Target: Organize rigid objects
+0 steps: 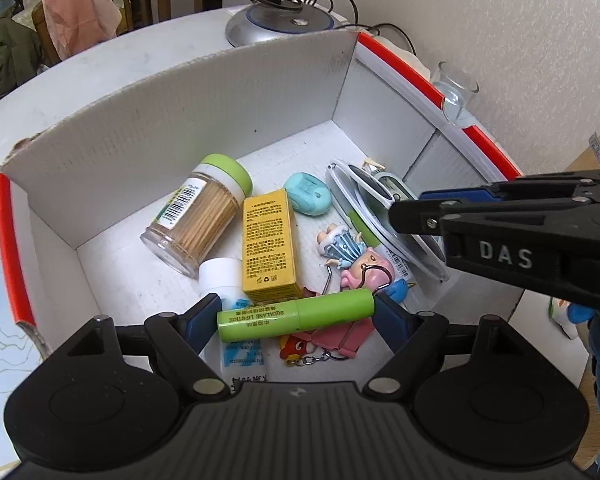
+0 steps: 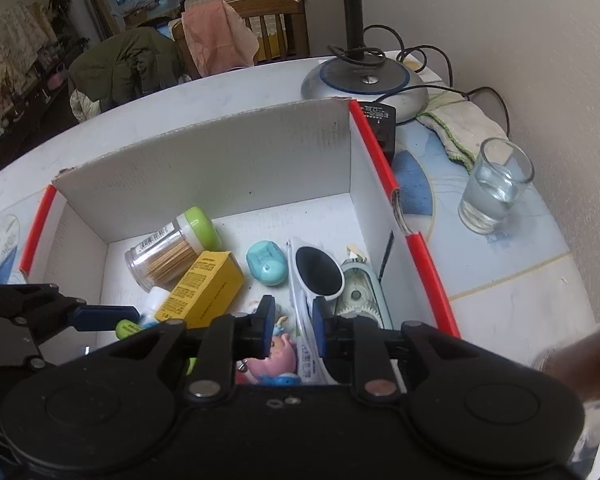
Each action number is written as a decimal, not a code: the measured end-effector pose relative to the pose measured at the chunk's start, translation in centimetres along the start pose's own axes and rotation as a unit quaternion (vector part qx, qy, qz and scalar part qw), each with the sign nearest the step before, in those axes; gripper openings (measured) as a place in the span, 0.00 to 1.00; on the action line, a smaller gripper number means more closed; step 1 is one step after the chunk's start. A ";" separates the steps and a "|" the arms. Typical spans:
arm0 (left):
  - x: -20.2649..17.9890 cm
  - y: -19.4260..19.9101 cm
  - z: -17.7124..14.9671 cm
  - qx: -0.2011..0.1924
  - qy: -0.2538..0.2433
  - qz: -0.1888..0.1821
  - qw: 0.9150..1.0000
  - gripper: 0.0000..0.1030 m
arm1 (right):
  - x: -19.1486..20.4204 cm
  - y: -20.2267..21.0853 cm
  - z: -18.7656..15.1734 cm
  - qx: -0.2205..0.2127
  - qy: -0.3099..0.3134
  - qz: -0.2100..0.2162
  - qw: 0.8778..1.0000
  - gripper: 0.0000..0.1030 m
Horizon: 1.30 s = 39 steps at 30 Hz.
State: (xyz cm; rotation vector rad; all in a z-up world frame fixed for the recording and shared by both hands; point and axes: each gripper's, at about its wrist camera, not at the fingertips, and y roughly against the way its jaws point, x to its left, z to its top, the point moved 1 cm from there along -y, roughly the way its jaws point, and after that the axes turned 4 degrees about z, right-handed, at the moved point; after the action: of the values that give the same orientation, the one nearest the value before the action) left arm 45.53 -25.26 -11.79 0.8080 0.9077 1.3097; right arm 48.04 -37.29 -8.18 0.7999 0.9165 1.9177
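item: white cardboard box (image 1: 188, 128) with red-taped edges, standing open on the table (image 2: 220, 96) — i logged its contents as i saw them. far corner: a clear toothpick jar (image 1: 198, 216) with a green lid, lying on its side. just beside it, touching, a yellow carton (image 1: 266, 244), laid flat. a white tube (image 1: 224, 276) ran under the carton's near end. centre: a teal oval case (image 1: 309, 194), a small pink-and-blue figurine (image 1: 350, 256), a red keychain toy (image 1: 298, 350) and a pink piece (image 1: 336, 340) next to it. right wall: white-framed sunglasses (image 2: 318, 274) resting over a pale green geared gadget (image 2: 360, 292).

my left gripper (image 1: 296, 314) held the green lipstick tube (image 1: 296, 314) crosswise between its blue pads, low over the box's near end. my right gripper (image 2: 292, 326) stood narrowly parted, fingers either side of the sunglasses' near arm; whether the pads touched it i could not tell.

outside the box: a glass of water (image 2: 496, 188), a lamp base (image 2: 364, 80) with black cable, and a crumpled cloth (image 2: 460, 120).
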 end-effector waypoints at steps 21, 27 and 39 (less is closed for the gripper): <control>2.3 8.3 -3.3 -0.101 0.012 -0.003 0.995 0.79 | 2.8 6.5 -1.9 -0.065 -0.022 0.026 0.997 0.37; 3.6 12.1 -5.0 -0.139 0.014 -0.001 0.990 0.79 | 4.5 8.9 -3.2 -0.096 -0.032 0.045 0.994 0.50; 5.1 18.0 -8.3 -0.197 -0.009 0.007 0.980 0.80 | 8.2 13.2 -6.4 -0.157 -0.058 0.052 0.985 0.67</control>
State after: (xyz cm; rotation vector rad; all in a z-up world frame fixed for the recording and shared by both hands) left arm 30.41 -18.46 0.17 0.5143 0.5992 1.4331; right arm 33.90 -36.96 0.91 0.7714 0.4931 2.0164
